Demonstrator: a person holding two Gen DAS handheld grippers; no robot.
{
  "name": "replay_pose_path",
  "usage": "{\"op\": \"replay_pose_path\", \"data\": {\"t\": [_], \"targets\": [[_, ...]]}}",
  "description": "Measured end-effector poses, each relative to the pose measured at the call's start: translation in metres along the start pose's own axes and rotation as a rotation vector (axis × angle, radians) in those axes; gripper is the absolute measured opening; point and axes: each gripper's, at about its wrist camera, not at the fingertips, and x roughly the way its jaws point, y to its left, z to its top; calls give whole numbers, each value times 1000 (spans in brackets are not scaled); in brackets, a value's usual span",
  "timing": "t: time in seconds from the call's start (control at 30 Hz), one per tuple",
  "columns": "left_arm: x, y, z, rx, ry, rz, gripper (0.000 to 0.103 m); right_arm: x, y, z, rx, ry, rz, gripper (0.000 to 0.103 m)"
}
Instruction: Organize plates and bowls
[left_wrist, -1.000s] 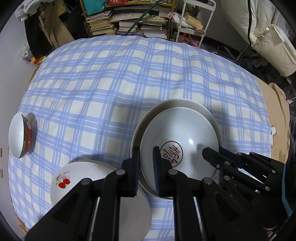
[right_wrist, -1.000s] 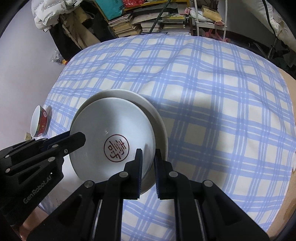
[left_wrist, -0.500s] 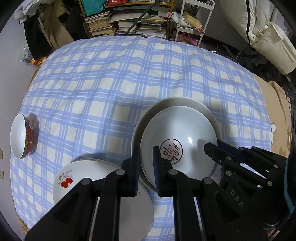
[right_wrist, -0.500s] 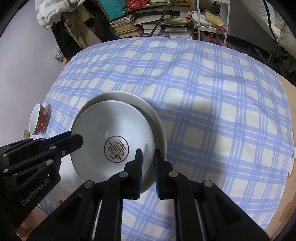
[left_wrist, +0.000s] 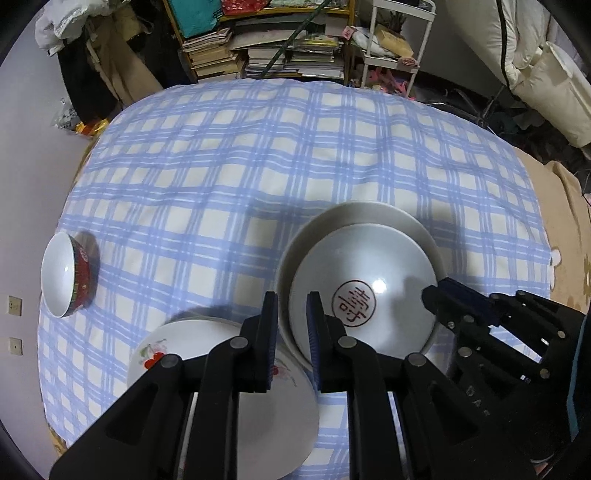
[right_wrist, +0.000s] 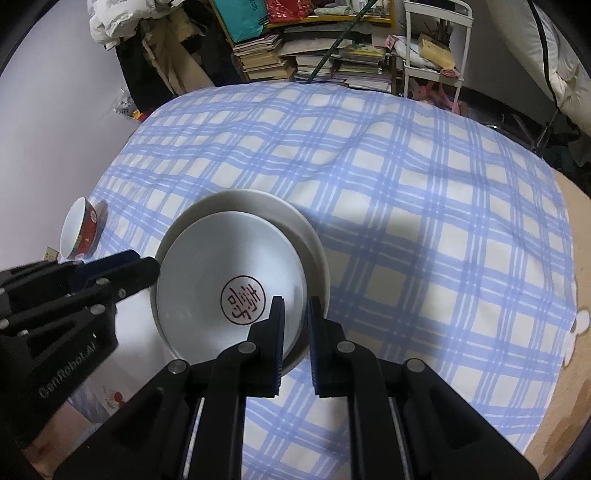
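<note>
The left gripper (left_wrist: 291, 321) pinches the near-left edge of two stacked plates — a white plate (left_wrist: 364, 288) with a red stamp lying in a bigger plate (left_wrist: 354, 212). The right gripper (right_wrist: 293, 325) is clamped on the same stack at its near-right edge. Both point steeply down. Just left of the stack, close by, lies a cherry plate (left_wrist: 207, 343) on the blue checked cloth (left_wrist: 258, 155). Farther left, well apart, a red bowl (left_wrist: 68, 275) sits near the cloth's edge. Behind it all — piles of books (left_wrist: 258, 55).
</note>
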Motion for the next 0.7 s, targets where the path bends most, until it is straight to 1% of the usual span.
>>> {"op": "replay_pose_path", "data": {"t": [0.1,0.23,0.3,0.33,0.37,0.4,0.43,0.5,0.53,0.57,0.6,0.67,0.7], "targets": [[-5,6,0,-10,-12,-1,17,-5,-2,0,10,-10,-5,13],[-15,14,-1,1,-40,33,21,-12,-3,2,12,-32,-2,13],[-19,19,-2,-1,-49,37,24,-14,-1,4,15,-39,3,13],[-21,23,-3,-6,-53,39,28,-15,0,5,17,-44,8,14],[-24,27,-4,-10,-59,45,33,-15,1,6,24,-49,17,15],[-26,31,-5,-12,-67,59,35,-16,4,8,41,-51,33,17],[-28,34,-6,-8,-78,83,37,-16,7,10,52,-51,45,26],[-34,43,-10,10,-97,122,40,-18,13,14,66,-66,71,52],[-36,47,-11,13,-101,129,42,-19,19,15,70,-81,91,57],[-39,53,-12,13,-109,137,45,-20,23,16,67,-92,100,65],[-42,60,-13,10,-116,145,46,-22,31,17,53,-106,106,68],[-49,77,-14,-10,-131,161,52,-23,46,19,18,-127,96,79],[-52,86,-14,-21,-134,166,52,-24,55,21,2,-137,90,84]]}}
